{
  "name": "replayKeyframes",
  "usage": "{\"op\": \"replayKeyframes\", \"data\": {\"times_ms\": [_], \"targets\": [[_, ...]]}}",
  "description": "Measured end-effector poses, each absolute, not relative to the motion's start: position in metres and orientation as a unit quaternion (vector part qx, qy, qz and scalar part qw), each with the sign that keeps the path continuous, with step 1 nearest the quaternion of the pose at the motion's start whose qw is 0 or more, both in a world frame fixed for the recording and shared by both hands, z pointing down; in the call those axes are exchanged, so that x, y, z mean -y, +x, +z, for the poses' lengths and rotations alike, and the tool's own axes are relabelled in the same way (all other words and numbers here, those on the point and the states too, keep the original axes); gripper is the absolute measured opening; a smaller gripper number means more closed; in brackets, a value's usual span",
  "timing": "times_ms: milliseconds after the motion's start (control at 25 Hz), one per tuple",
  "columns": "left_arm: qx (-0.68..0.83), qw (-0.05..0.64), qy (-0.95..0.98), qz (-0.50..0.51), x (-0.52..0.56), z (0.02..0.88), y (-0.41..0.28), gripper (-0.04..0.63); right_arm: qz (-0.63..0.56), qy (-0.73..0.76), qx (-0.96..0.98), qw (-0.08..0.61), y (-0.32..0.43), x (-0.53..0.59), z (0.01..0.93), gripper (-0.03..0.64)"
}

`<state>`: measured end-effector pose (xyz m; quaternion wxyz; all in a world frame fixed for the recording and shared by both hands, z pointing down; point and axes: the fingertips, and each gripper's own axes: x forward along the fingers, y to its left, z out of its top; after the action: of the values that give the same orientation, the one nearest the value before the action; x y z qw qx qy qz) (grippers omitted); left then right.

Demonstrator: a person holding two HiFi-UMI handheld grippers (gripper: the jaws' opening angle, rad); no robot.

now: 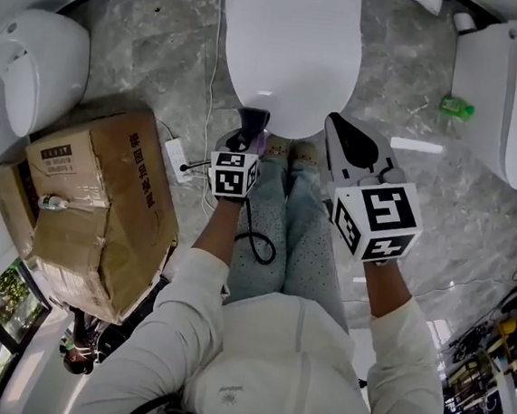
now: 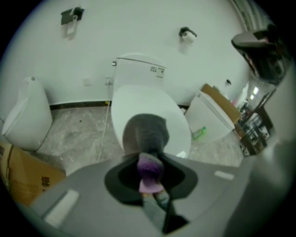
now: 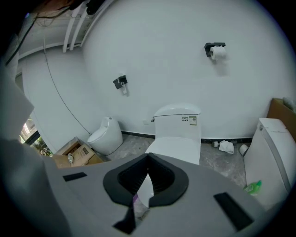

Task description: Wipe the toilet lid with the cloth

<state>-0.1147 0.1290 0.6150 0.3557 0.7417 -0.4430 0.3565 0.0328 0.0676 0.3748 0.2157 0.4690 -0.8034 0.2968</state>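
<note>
The white toilet lid (image 1: 293, 41) is closed and lies at the top centre of the head view, just ahead of both grippers. My left gripper (image 1: 251, 123) hangs over the lid's near rim, shut on a grey cloth (image 2: 146, 134) with a purple part (image 2: 150, 167). In the left gripper view the cloth bulges out past the jaws and hides part of the lid (image 2: 138, 99). My right gripper (image 1: 337, 127) is at the lid's near right edge, shut with nothing in it. Its view looks over the lid (image 3: 178, 147) to the tank (image 3: 177, 121).
A cardboard box (image 1: 94, 213) stands on the floor at the left, with a small white toilet (image 1: 40, 67) behind it. Another white toilet (image 1: 505, 98) and a green bottle (image 1: 456, 107) are at the right. A power strip (image 1: 179, 159) and cable lie by the person's legs (image 1: 301, 242).
</note>
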Motion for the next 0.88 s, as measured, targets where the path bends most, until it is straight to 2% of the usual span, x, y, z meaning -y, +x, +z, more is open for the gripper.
{"op": "replayKeyframes", "data": {"times_ms": [360, 880], "targets": [[0.438, 0.327, 0.773, 0.321, -0.097, 0.542, -0.088, 0.067, 0.287, 0.501, 0.787, 0.217, 0.044, -0.065, 0.347, 0.015], [0.448, 0.265, 0.818, 0.244, -0.033, 0.403, -0.064, 0.067, 0.269, 0.537, 0.782, 0.167, 0.049, -0.041, 0.275, 0.015]]}}
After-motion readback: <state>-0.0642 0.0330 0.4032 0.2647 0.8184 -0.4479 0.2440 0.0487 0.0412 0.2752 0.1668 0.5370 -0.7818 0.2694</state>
